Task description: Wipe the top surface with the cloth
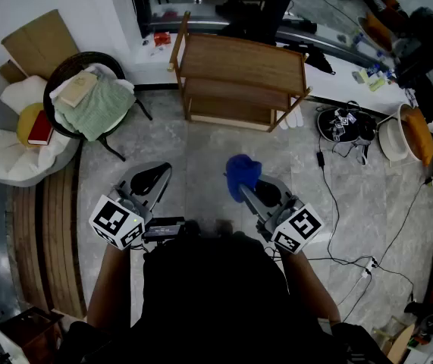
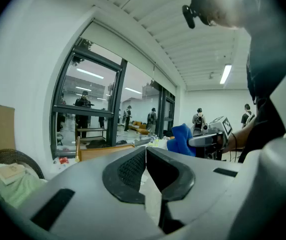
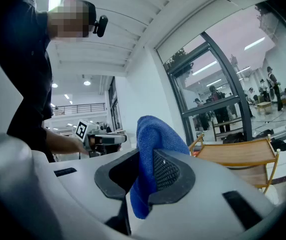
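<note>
A blue cloth [image 1: 242, 172] is pinched in my right gripper [image 1: 250, 184], which is held over the grey floor short of the wooden shelf unit [image 1: 240, 61]. In the right gripper view the cloth [image 3: 150, 149] stands up between the jaws, with the shelf unit's top board [image 3: 233, 152] beyond to the right. My left gripper [image 1: 149, 179] hovers to the left at about the same height, its jaws closed together with nothing between them [image 2: 145, 170]. From the left gripper view, the cloth [image 2: 182, 140] and the right gripper show off to the right.
A round chair [image 1: 91, 97] with a green towel and a book stands at left, beside a white beanbag [image 1: 15, 139]. Cables [image 1: 330, 203], a helmet [image 1: 345, 123] and a basin [image 1: 409, 135] lie at right. A glass wall runs behind the shelf unit.
</note>
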`<state>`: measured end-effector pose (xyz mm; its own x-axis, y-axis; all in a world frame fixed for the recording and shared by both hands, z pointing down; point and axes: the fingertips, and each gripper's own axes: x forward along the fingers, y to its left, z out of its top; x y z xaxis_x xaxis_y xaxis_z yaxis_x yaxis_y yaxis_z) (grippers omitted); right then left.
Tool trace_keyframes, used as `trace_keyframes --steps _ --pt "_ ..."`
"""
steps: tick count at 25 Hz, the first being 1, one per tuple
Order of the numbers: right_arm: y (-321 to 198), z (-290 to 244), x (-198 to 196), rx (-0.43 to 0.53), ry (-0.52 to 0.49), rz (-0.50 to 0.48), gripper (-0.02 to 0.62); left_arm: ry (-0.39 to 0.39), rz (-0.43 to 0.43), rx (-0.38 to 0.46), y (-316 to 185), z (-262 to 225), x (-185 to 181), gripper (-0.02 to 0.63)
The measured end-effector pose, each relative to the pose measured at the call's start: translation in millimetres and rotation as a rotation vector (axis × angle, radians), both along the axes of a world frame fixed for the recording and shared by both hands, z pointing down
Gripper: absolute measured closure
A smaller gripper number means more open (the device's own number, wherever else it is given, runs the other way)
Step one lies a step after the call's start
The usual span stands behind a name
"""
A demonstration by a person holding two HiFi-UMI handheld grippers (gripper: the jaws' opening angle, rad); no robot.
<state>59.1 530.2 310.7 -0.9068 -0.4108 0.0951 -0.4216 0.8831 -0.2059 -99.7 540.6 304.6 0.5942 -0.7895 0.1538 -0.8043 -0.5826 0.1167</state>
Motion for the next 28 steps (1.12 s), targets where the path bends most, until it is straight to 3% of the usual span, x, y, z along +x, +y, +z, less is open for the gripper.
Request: trace_keyframes --steps 14,22,28 --pt "16.9 20.1 -43.5 0.014 0.061 0.038 0.537 -0.048 0.051 -0.022 13.4 16.9 -29.9 0.594" --pt "10.6 22.3 -51.2 0.000 0.085 0.051 0.537 -0.084 0.112 -0.059 6.0 25.9 -26.7 0.594" --pt "-2.8 18.1 -49.3 0.010 0.091 0.088 0.538 -0.069 0.119 -0.077 -2.7 33.5 -28.7 0.594"
